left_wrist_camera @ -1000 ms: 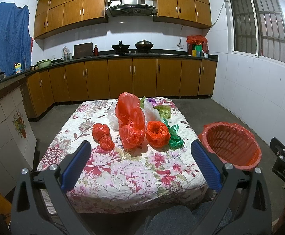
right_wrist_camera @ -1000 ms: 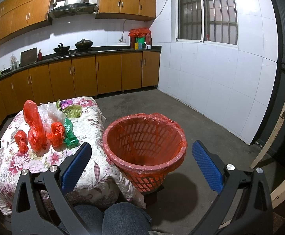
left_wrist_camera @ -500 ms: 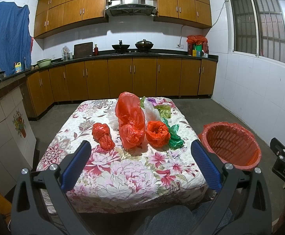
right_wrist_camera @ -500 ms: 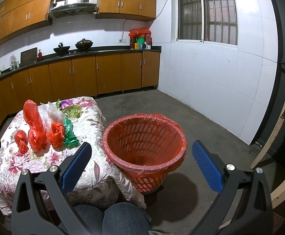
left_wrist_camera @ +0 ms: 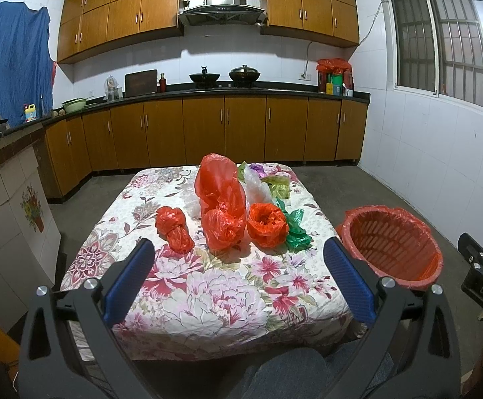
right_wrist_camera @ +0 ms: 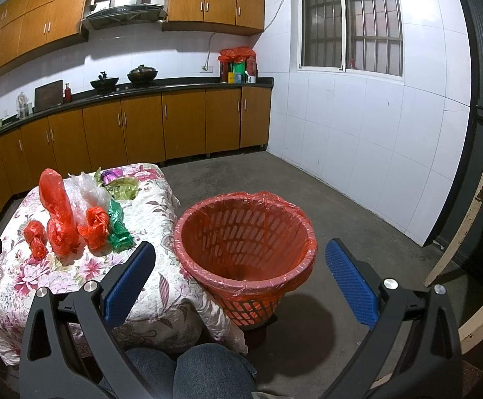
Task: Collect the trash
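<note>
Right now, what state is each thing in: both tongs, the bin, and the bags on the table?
Left tongs: open, holding nothing.
Right tongs: open, holding nothing.
Trash basket: upright, lined with red bag, looks empty.
Tall red bag: standing, puffed up.
Small red bag: knotted, lying down.
Green bag: crumpled, loose.

We hold the left gripper [left_wrist_camera: 238, 279] and right gripper [right_wrist_camera: 239, 281] level, fingers spread wide at 9 and 3 o'clock, both empty.
</note>
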